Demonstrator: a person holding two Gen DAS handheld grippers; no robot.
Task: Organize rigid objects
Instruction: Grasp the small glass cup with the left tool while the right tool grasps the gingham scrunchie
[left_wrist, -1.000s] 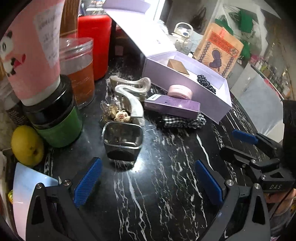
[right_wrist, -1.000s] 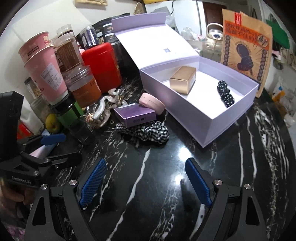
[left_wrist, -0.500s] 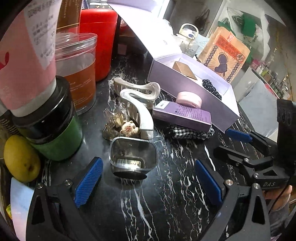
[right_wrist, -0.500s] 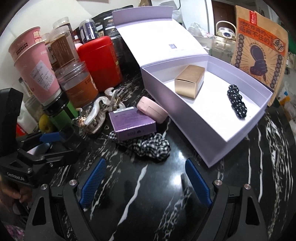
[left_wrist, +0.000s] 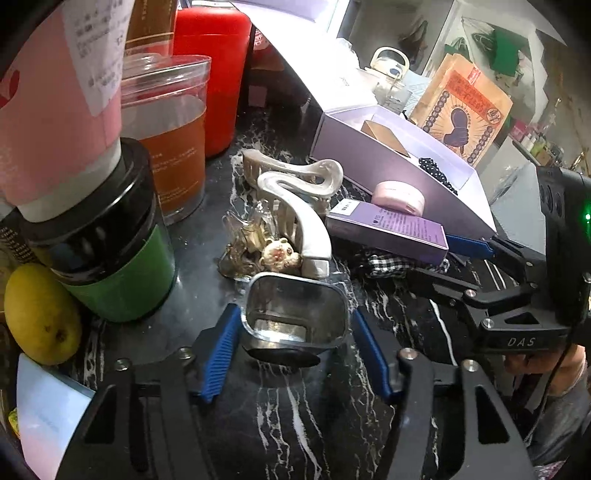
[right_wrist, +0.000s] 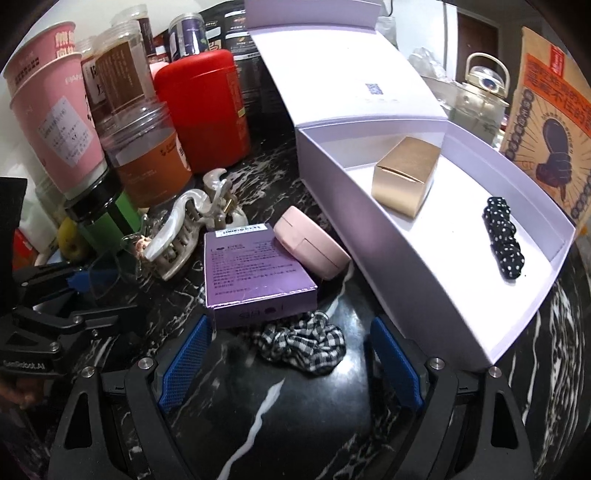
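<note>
Closing in fast, the left gripper (left_wrist: 293, 349) has gone from wide spread a second ago to bracketing the little clear cup (left_wrist: 295, 317), and its jaws are closing right now with the cup between them. The blue pad on one side sits against the cup wall; on the other side I cannot tell whether there is contact yet, so no firm grasp to call. The cup stands upright on the black marble table (left_wrist: 332, 424), just in front of the white hair claw (left_wrist: 295, 214) and the small clear clip with a bear charm (left_wrist: 258, 251).

Over on the other side, the right gripper (right_wrist: 291, 365) has slid nearer the purple box (right_wrist: 255, 273) since the earlier frame. Its jaws stand wide and released, nothing gripped; the checked scrunchie (right_wrist: 303, 343) lies on the table just ahead of its tips, partly under the purple box's near edge. A pink case (right_wrist: 314, 247) rests against the purple box's far side, between it and the big lilac box (right_wrist: 406, 251).

That lilac box sits open, lid up, behind the purple box. Inside it are a gold carton (right_wrist: 406, 177) and a black dotted scrunchie (right_wrist: 504, 236), well apart. Left of the cup stand a green jar (left_wrist: 110, 266), an orange jar (left_wrist: 173, 140) and a lemon (left_wrist: 40, 314).
</note>
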